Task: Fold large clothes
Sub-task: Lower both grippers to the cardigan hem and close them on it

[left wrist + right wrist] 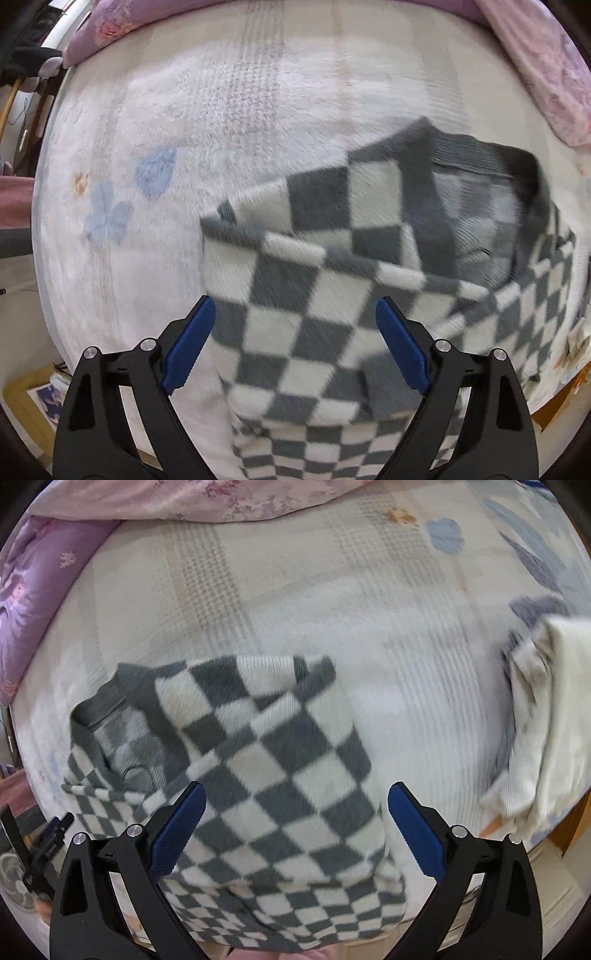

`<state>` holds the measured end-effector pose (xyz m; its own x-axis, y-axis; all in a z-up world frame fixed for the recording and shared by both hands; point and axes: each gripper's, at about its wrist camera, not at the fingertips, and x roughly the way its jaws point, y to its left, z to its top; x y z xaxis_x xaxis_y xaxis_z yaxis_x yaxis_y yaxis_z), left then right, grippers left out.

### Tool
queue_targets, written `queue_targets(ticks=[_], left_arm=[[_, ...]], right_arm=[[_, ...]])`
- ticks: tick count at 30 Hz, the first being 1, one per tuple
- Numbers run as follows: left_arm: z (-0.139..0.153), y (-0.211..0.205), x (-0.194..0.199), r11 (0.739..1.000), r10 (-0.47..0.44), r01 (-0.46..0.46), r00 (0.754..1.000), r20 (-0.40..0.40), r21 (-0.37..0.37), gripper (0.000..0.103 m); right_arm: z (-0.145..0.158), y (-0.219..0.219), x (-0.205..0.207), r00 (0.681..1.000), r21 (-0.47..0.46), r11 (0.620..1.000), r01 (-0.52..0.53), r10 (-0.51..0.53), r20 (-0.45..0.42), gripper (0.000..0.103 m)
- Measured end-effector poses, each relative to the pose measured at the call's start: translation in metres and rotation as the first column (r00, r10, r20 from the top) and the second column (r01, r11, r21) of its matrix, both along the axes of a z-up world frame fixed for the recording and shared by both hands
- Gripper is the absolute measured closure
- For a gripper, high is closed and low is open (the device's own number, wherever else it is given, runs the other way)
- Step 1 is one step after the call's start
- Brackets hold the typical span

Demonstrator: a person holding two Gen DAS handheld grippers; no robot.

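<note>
My left claw (295, 343): pointing down, released, checkered sweater (332, 295) beneath its fingers. My right claw (295, 827): tilted steeply down, released, above same sweater on the bed (406, 683).

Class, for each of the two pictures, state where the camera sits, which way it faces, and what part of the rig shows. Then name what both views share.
Left wrist view: sits on the left gripper, facing down at the grey-and-white checked knit garment on the white fluffy bedspread; its blue-padded fingers stand open.
Right wrist view: sits on the right gripper, facing down at the same garment, with a cream cloth at the right edge; its fingers stand open too.
Shared: garment, bedspread, pink floral quilt.
</note>
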<state>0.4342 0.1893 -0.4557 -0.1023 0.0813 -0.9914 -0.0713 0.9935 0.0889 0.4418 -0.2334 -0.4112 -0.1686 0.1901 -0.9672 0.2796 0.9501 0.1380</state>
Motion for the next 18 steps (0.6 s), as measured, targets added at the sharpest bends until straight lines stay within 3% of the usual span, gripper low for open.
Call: queue_targets(ticks=[6,8,10,13,18], left_arm=[[-0.030,0.027,0.028,1.000,-0.006,0.006,0.999,-0.040,-0.005,0.014],[-0.040,0.033,0.034,1.000,-0.015,0.017,0.998,-0.058,0.021,0.014],[-0.048,0.037,0.039,1.000,-0.024,0.026,0.998,-0.066,0.016,0.014],[-0.062,0.044,0.047,0.999,-0.031,0.033,0.996,-0.085,0.017,0.014],[-0.083,0.055,0.049,1.000,-0.011,0.009,0.996,-0.094,-0.015,0.010]], right_arm=[[-0.038,-0.001,0.029,0.999,0.038,0.998,-0.052,0.052,-0.004,0.008],[-0.048,0.004,0.035,0.993,0.089,0.990,-0.113,0.112,0.024,0.008],[-0.054,0.010,0.038,0.985,0.064,0.984,-0.169,0.167,0.041,0.008],[-0.071,0.013,0.039,0.980,0.130,0.972,-0.196,0.190,0.056,0.008],[-0.089,0.016,0.042,0.971,0.041,0.971,-0.236,0.234,0.049,0.008]])
